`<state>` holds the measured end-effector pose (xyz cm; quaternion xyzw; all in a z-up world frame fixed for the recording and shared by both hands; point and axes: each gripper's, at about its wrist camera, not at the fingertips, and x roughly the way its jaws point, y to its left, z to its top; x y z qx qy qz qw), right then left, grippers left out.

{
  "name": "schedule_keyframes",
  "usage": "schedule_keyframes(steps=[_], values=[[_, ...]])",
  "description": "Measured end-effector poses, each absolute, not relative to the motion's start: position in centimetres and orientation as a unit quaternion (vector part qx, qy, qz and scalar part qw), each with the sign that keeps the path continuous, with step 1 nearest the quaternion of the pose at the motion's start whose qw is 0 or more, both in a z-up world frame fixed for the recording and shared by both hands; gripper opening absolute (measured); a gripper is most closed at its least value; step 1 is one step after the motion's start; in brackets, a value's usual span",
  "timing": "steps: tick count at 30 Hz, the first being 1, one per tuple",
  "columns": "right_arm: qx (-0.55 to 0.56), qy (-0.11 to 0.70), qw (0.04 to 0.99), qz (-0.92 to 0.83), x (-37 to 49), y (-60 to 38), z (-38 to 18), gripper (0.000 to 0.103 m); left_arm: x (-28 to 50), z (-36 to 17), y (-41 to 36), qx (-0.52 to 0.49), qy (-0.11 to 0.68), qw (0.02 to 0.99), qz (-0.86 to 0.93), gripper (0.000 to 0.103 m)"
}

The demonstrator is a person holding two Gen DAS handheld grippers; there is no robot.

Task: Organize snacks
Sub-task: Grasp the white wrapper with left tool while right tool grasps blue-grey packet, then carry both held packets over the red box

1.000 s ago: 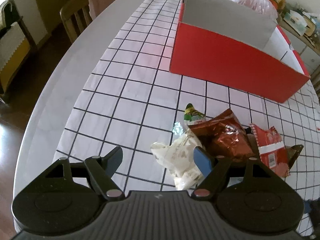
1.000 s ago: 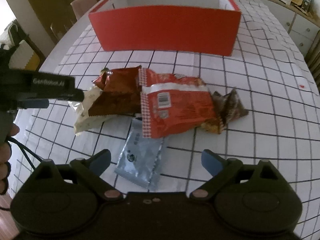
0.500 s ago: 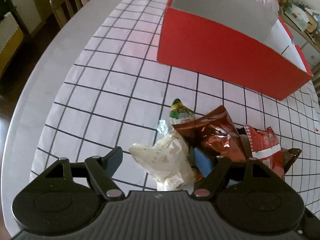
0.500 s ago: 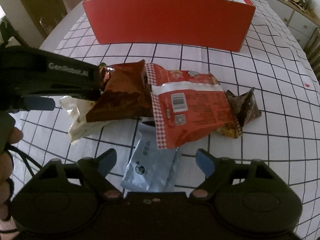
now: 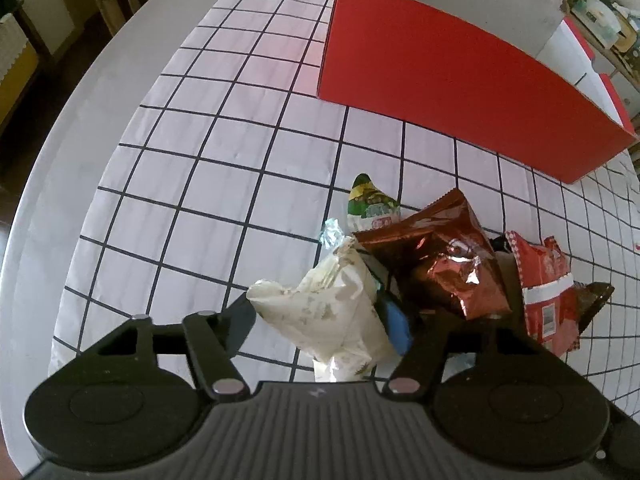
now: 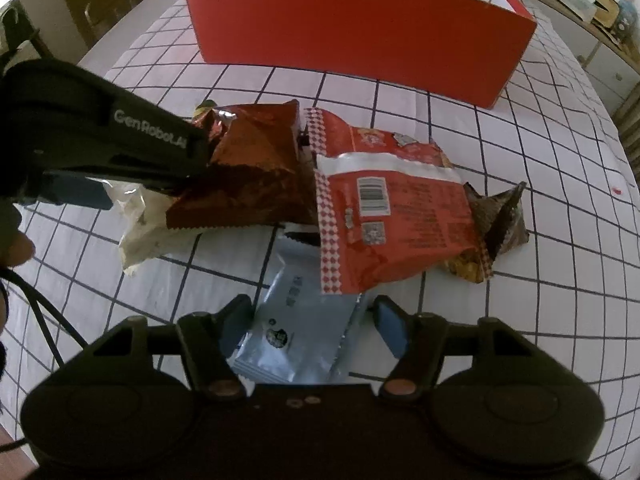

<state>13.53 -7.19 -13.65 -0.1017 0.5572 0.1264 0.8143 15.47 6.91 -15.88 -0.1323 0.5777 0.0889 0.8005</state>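
Both hand-held grippers have dropped closer to the snack pile: the left hand-held gripper [image 5: 318,322], marked "GenRobot.AI", is closing around the cream packet [image 5: 326,312]; the right hand-held gripper [image 6: 314,326] is closing around the silver pouch [image 6: 298,332]. Behind, on the checked counter [image 5: 192,152], stands the red box [image 5: 452,92].

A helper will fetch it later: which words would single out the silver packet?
In front of the red box lies a pile of snacks. The silver packet is its nearest piece, flat under the red bag. It alone is pale silver-blue.
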Motion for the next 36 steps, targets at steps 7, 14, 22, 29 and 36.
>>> schedule_keyframes(steps=[7, 14, 22, 29, 36], values=[[-0.103, 0.555, 0.814, 0.138, 13.2, -7.6, -13.3, 0.048, 14.3, -16.0, 7.9, -0.139, 0.576, 0.802, 0.078, 0.054], [-0.096, 0.56, 0.81, 0.147, 12.6, -8.6, -13.0, 0.046, 12.7, -16.0, 9.8, -0.161, 0.57, 0.802, 0.079, 0.051], [-0.073, 0.558, 0.811, 0.157, 11.7, -10.3, -11.9, 0.046, 11.0, -15.5, 10.3, -0.163, 0.566, 0.804, 0.084, 0.05], [-0.055, 0.553, 0.815, 0.163, 10.5, -12.0, -10.9, 0.046, 9.8, -14.0, 9.7, -0.153, 0.556, 0.814, 0.07, 0.05], [-0.041, 0.528, 0.831, 0.168, 10.4, -13.8, -7.7, 0.046, 8.7, -11.1, 9.3, -0.148, 0.536, 0.83, 0.049, 0.05]])
